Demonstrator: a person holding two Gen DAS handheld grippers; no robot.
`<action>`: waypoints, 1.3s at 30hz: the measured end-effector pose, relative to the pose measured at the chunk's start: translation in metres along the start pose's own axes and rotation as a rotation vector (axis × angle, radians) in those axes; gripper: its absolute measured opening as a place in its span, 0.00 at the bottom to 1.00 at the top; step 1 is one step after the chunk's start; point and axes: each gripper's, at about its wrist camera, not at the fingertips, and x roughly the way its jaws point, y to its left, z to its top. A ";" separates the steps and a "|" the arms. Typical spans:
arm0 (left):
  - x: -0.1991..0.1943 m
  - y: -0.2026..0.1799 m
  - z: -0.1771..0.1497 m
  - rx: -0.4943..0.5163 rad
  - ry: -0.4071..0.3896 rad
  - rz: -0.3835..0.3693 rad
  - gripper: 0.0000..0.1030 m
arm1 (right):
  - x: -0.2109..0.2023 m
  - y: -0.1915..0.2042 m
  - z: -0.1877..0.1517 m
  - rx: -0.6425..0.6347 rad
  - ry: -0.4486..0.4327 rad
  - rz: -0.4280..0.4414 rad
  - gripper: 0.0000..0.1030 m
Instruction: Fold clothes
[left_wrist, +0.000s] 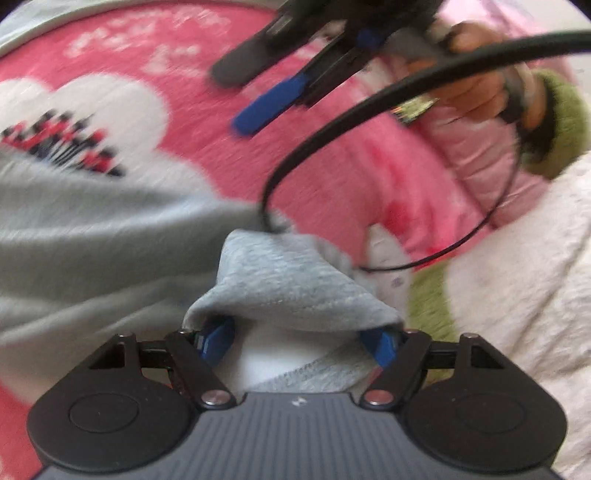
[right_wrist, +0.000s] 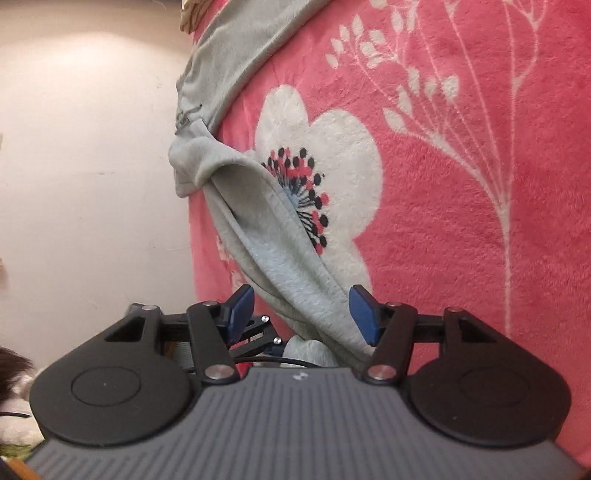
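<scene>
Nearest the left wrist camera, a fold of the grey garment (left_wrist: 291, 280) is draping over both blue fingertips (left_wrist: 384, 345) of the left gripper (left_wrist: 295, 339), hiding the pads, so whether those spread fingers are pinching the cloth or only sitting under it cannot be told. The rest of the garment is trailing away to the left of the fingers across a pink floral blanket (left_wrist: 229, 155). Beyond the fingertips, this blurred view alone is showing the right gripper (left_wrist: 243, 96) with its fingers parted, a hand (left_wrist: 476, 88) in a green cuff gripping its handle, and a black cable (left_wrist: 332, 125) looping down to the cloth. The right wrist view is showing what the left cannot: the right gripper (right_wrist: 301, 314) is standing with its blue fingers (right_wrist: 364, 314) spread apart, a twisted band of the grey garment (right_wrist: 280, 236) passing between them without being pressed, and a pale wall (right_wrist: 92, 166) lying left of the fingers.
</scene>
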 end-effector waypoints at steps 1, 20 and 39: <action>0.003 -0.004 0.000 -0.002 0.005 -0.025 0.72 | 0.005 -0.004 0.000 0.000 0.023 -0.026 0.55; 0.009 -0.029 0.006 0.088 -0.049 -0.098 0.73 | 0.028 -0.006 -0.001 -0.127 0.013 -0.103 0.03; -0.048 0.016 -0.006 -0.095 -0.108 0.051 0.75 | -0.078 0.064 0.060 -0.445 -0.385 -0.062 0.14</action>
